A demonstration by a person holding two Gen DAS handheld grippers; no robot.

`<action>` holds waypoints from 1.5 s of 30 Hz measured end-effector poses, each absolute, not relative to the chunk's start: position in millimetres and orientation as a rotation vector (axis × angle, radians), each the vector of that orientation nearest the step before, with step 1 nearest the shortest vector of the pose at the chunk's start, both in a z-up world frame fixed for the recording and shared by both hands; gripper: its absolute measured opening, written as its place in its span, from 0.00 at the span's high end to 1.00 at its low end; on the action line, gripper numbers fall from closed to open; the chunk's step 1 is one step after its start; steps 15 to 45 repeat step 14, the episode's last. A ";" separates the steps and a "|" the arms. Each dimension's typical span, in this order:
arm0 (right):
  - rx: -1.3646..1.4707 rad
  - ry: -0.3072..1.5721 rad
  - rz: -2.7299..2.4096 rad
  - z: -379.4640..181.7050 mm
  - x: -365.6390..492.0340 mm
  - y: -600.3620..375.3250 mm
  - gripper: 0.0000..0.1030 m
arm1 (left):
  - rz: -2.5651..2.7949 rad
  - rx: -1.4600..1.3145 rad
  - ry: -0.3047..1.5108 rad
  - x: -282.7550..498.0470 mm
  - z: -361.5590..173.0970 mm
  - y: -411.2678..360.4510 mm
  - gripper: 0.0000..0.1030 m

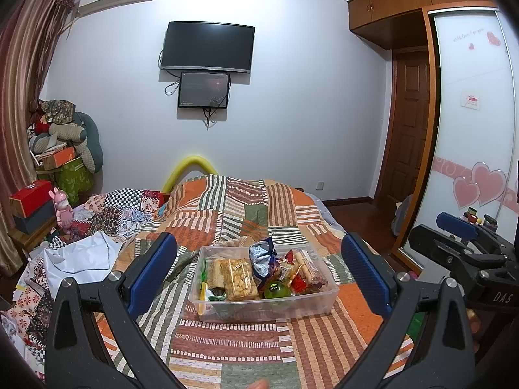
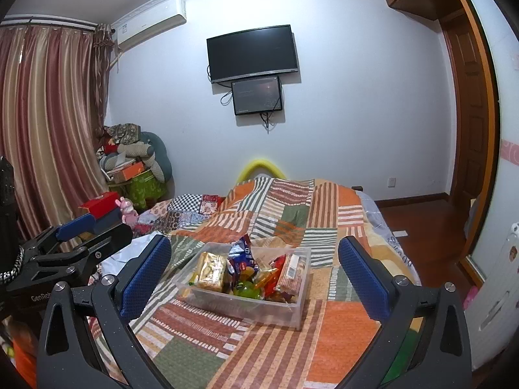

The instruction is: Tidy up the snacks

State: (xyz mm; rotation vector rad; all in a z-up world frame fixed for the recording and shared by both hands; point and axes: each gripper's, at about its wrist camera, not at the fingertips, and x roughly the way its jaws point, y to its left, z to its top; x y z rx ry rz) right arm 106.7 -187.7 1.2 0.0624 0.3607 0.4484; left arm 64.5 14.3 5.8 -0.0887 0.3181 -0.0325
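A clear plastic box (image 1: 262, 308) stands on the bed, filled with snacks: a blue bag (image 1: 261, 257), a yellow cracker pack (image 1: 238, 278), a green round piece (image 1: 275, 290) and red wrappers. My left gripper (image 1: 258, 238) is open and empty, its blue pads on either side of the box and short of it. In the right wrist view the same box (image 2: 240, 308) lies ahead of my right gripper (image 2: 254, 241), which is open wide and holds nothing. Each gripper also shows at the edge of the other view: the right gripper (image 1: 454, 230) and the left gripper (image 2: 97, 227).
A patchwork quilt (image 1: 292, 340) covers the bed. White cloth (image 1: 81, 259), a red box (image 1: 30, 199) and a pink toy (image 1: 63, 209) lie at the left. A wardrobe with a sliding door (image 1: 470, 129) stands on the right, past a strip of wooden floor (image 2: 421, 223).
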 end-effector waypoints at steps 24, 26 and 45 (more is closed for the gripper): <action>0.057 0.366 0.449 0.0 106.8 -187.8 0.00 | -0.048 -0.096 0.329 65.8 1.9 16.2 0.01; 0.057 0.366 0.449 0.0 106.8 -187.8 0.00 | -0.048 -0.096 0.329 65.8 1.9 16.2 0.01; 0.057 0.366 0.449 0.0 106.8 -187.8 0.00 | -0.048 -0.096 0.329 65.8 1.9 16.2 0.01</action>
